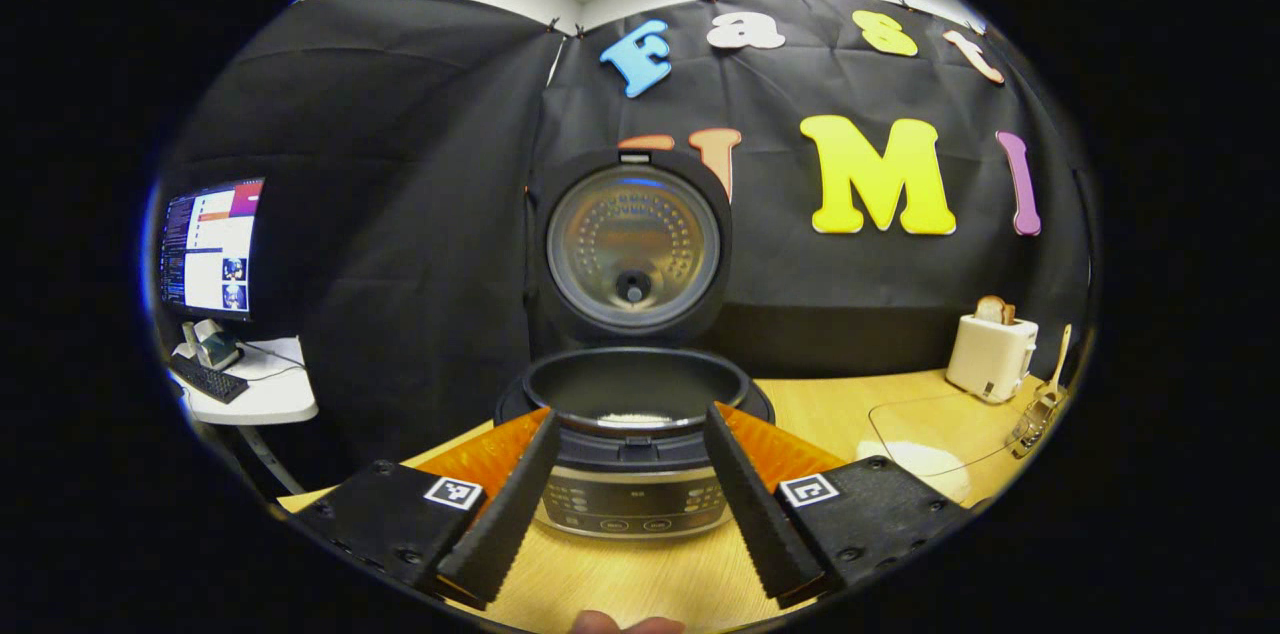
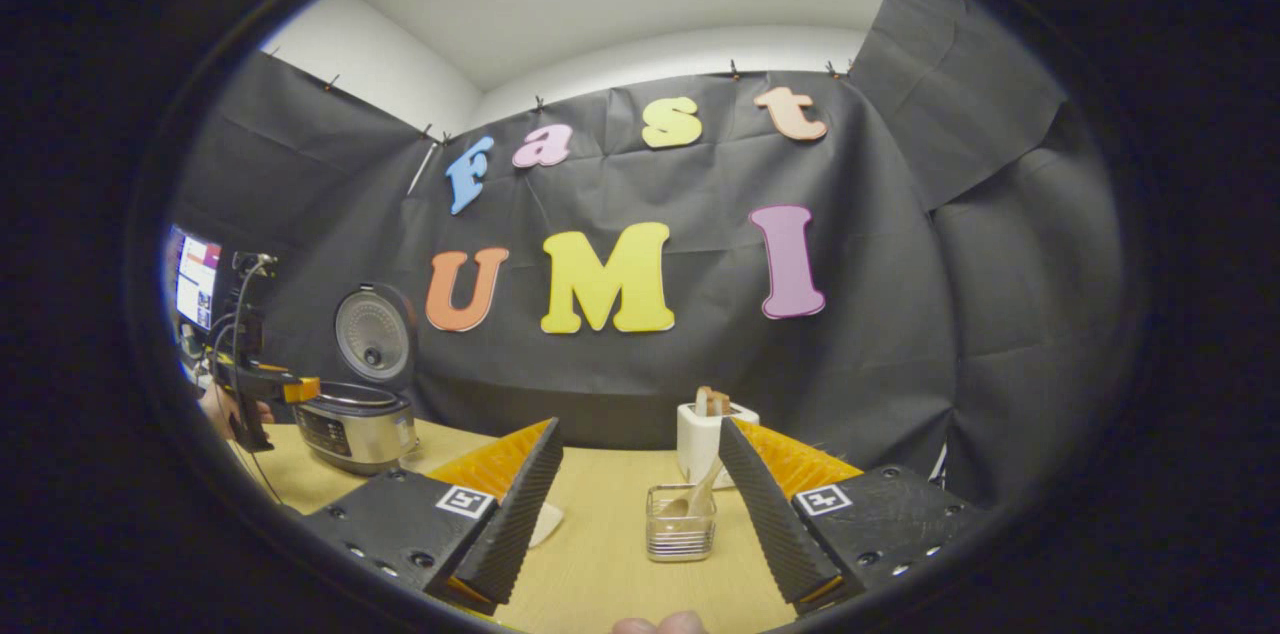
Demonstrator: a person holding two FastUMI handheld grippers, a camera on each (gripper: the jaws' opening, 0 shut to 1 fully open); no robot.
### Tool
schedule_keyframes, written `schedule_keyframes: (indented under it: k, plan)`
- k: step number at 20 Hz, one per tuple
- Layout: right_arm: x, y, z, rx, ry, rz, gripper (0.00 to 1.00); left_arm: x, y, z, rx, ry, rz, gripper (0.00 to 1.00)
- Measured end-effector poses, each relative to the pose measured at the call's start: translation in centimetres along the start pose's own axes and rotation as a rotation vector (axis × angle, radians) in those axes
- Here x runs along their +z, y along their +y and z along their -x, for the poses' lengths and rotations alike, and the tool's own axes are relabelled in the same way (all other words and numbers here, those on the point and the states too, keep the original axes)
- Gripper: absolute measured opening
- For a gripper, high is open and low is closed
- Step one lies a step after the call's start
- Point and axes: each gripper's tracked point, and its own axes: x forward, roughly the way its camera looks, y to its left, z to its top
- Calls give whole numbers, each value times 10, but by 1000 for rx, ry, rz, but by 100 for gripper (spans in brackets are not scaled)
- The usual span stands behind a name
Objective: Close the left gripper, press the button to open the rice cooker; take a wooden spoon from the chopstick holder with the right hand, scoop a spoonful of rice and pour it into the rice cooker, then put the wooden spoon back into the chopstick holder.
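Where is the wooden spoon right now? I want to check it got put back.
In the right gripper view the wooden spoon leans in the chopstick holder on the table, just ahead between the right gripper's open fingers, in front of the white toaster.

left gripper view: close, facing rice cooker (image 1: 633, 414) | right gripper view: farther right, facing chopstick holder (image 2: 680, 522)
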Motion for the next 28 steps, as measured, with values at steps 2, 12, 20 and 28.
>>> schedule_keyframes:
  k: [2, 12, 20, 28]
  plan:
    - [0, -2, 1, -3, 3, -11, 93, 30, 4, -3, 5, -25, 3, 99]
    - [-9, -49, 0, -64, 6, -52, 90, 194, -9, -104, -10, -86, -73, 98]
    - [-24, -91, -5, -138, 24, -102, 90, 256, 9, -216, -3, -24, -24, 98]
    - [-16, -89, -2, -164, 14, -67, 95, 202, 31, -259, 57, 134, -11, 97]
